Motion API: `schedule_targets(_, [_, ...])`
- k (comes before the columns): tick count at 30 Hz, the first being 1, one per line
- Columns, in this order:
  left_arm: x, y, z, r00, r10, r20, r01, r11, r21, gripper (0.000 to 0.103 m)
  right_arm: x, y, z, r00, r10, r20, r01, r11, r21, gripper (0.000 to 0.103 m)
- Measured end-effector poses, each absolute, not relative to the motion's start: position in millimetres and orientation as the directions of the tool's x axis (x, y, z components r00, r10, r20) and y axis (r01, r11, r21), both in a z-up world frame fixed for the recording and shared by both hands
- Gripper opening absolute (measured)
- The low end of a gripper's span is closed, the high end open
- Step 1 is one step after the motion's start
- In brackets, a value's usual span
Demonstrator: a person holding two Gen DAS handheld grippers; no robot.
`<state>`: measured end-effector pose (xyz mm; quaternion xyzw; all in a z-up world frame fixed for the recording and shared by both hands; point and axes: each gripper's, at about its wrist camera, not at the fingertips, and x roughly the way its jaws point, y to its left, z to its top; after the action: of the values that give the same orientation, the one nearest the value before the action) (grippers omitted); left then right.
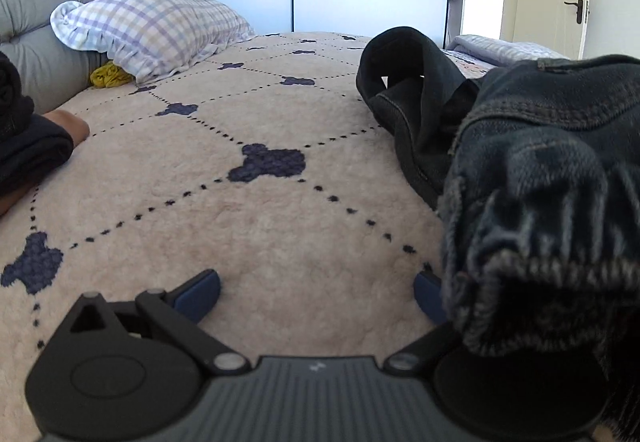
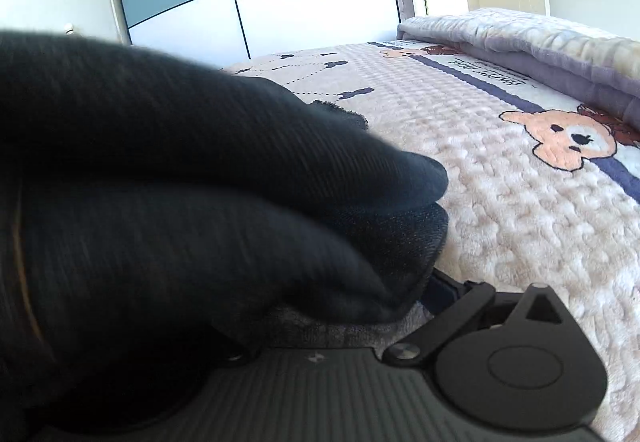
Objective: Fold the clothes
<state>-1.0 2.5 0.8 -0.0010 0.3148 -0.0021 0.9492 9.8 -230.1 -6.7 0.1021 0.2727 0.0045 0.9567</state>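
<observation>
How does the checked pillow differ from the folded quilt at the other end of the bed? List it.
1. Pattern: the checked pillow has purple and tan plaid with a ruffled edge; the folded quilt looks plain pale lilac with soft stitched puffs.
2. Pose: the pillow leans against the grey headboard; the quilt lies flat, folded in layers.
3. Neighbours: something yellow is tucked under the pillow; nothing shows under the quilt.
Both rest on the beige blanket.
</observation>
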Motion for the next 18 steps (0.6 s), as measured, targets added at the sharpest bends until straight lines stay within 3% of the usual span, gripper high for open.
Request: schedule_targets(18, [-2.1, 3.7, 2.0, 0.8, -0.012, -0.599, 0.007, 1.0, -0.011, 0.103, 7.4, -216.0, -5.6, 0.849, 0.058, -0.525, 0.051, 0.98, 0.19, 0.103])
